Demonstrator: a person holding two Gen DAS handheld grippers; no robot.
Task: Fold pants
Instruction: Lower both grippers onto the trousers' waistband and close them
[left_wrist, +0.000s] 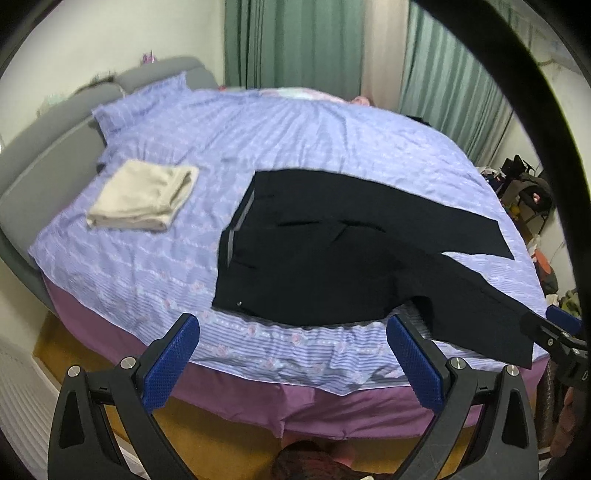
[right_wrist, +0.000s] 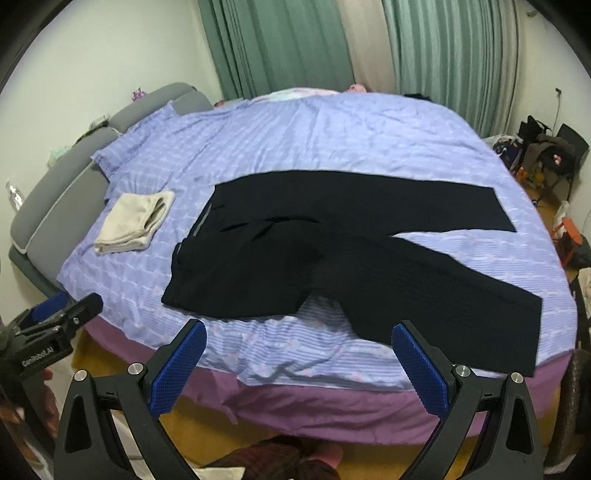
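Black pants (left_wrist: 332, 258) lie spread flat on the bed, waistband to the left, both legs splayed to the right; they also show in the right wrist view (right_wrist: 332, 251). My left gripper (left_wrist: 291, 332) is open and empty, held off the bed's near edge below the waist end. My right gripper (right_wrist: 299, 339) is open and empty, near the bed's near edge by the closer leg. The right gripper's tip also shows at the right edge of the left wrist view (left_wrist: 554, 325), and the left gripper at the left edge of the right wrist view (right_wrist: 66, 314).
A folded beige garment (left_wrist: 144, 195) lies on the lilac bedspread (left_wrist: 184, 122) to the left of the pants. A grey headboard (left_wrist: 44, 162) stands at the left. Green curtains (right_wrist: 280, 48) hang behind. Bags and clutter (right_wrist: 546, 155) stand on the floor at the right.
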